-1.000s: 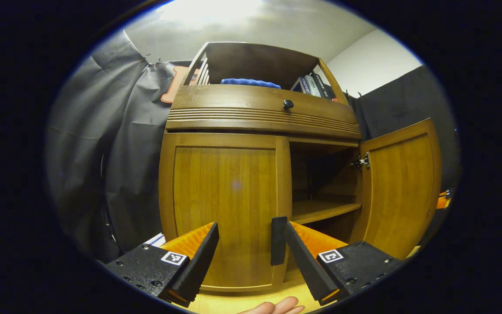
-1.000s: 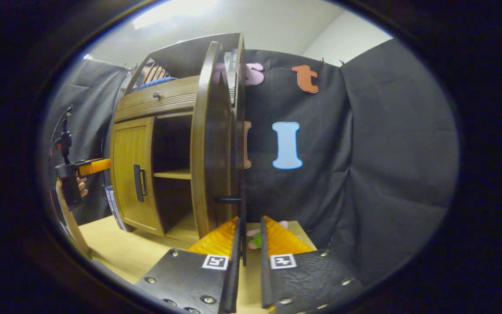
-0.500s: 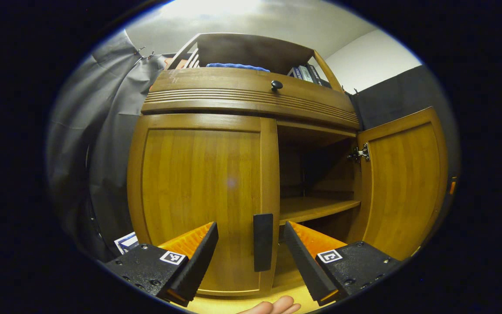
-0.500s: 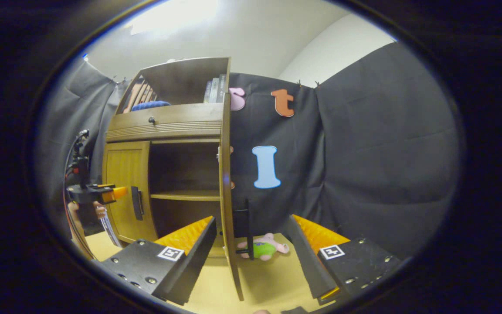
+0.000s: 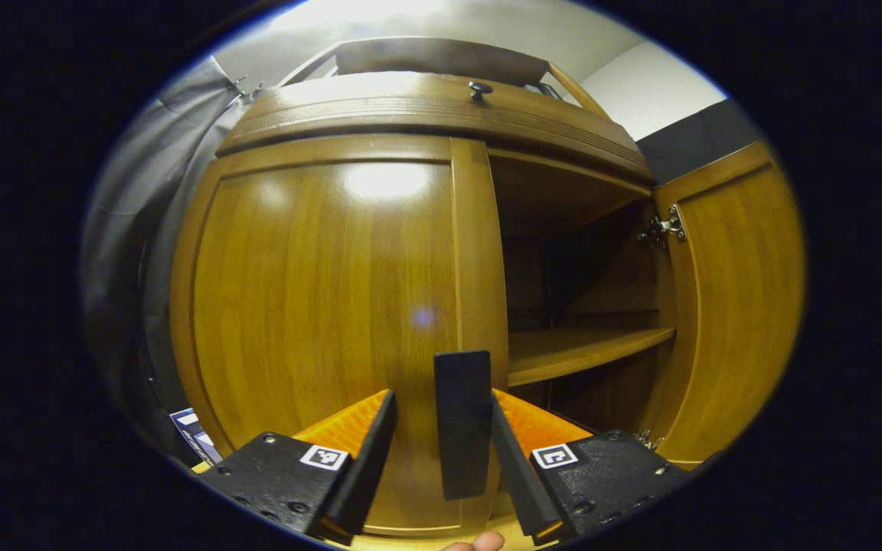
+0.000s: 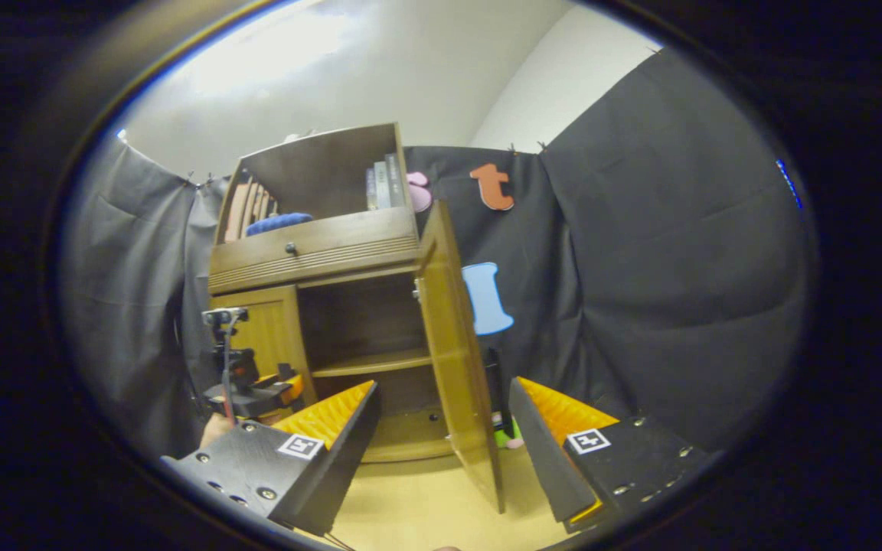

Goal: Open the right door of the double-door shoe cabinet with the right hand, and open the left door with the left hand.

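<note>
The wooden shoe cabinet (image 6: 318,245) has its right door (image 6: 460,360) swung wide open, seen edge-on in the right gripper view. My right gripper (image 6: 442,390) is open, a short way back from that door, holding nothing. In the left gripper view the left door (image 5: 334,306) is closed and very near. Its dark upright handle (image 5: 462,421) stands between the fingers of my left gripper (image 5: 441,402), which is open around it; the right finger is at the handle, the left finger apart from it. The right door (image 5: 732,306) stands open at the right.
Inside the cabinet runs a bare shelf (image 5: 586,352). A drawer with a round knob (image 5: 478,89) sits above the doors, with books (image 6: 380,184) and a blue cloth (image 6: 279,223) on top. A small plush toy (image 6: 506,438) lies on the floor behind the open door. The left gripper (image 6: 253,390) is at the left door.
The right gripper opened, let go of the right door's handle and drew back. The left gripper moved in until the left door's handle stood between its fingers.
</note>
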The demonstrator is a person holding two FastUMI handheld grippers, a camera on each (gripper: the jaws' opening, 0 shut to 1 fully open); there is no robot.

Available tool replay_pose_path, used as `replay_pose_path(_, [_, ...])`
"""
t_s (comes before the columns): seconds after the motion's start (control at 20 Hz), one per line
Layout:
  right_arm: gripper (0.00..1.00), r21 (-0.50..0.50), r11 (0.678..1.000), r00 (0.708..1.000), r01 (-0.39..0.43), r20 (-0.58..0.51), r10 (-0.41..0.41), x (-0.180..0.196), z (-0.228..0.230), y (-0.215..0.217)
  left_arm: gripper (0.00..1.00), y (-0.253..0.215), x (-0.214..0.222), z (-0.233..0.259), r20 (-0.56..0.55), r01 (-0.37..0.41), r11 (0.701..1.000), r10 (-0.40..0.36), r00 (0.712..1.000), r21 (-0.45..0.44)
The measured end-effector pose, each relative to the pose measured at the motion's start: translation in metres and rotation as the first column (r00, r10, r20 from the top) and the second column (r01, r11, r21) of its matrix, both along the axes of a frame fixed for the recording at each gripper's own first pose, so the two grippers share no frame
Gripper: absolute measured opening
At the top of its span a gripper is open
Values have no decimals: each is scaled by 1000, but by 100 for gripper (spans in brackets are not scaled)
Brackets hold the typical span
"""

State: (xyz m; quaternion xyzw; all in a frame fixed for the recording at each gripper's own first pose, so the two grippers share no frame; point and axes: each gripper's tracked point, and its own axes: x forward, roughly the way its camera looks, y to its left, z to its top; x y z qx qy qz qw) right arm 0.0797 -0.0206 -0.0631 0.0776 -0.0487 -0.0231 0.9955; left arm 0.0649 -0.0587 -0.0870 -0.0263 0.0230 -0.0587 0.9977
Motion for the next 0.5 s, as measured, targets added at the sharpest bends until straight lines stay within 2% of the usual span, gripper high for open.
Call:
replay_pose_path(0.05, [96, -34, 999, 1000, -15, -6, 15, 1, -1, 12, 73, -12, 3, 6, 20, 48, 999, -48, 999, -13])
replay_pose_path(0.1, [99, -62, 998, 1000, -28, -14, 27, 2, -2, 22, 60, -15, -4, 4, 1, 53, 998, -53, 999, -14])
replay_pose_path(0.2, [100, -87, 995, 998, -38, -44, 34, 6, -8, 35, 34, -13, -1, 6, 23, 64, 998, -64, 998, -8])
replay_pose_path(0.3, [100, -90, 995, 998, -31, -65, 25, 10, -10, 41, 32, -13, -2, 7, 14, 88, 996, -88, 996, -10])
replay_pose_path(0.5, [100, -124, 992, 997, -18, -76, 9, 9, -14, 48, 31, -11, -10, 13, -18, 89, 996, -89, 996, -22])
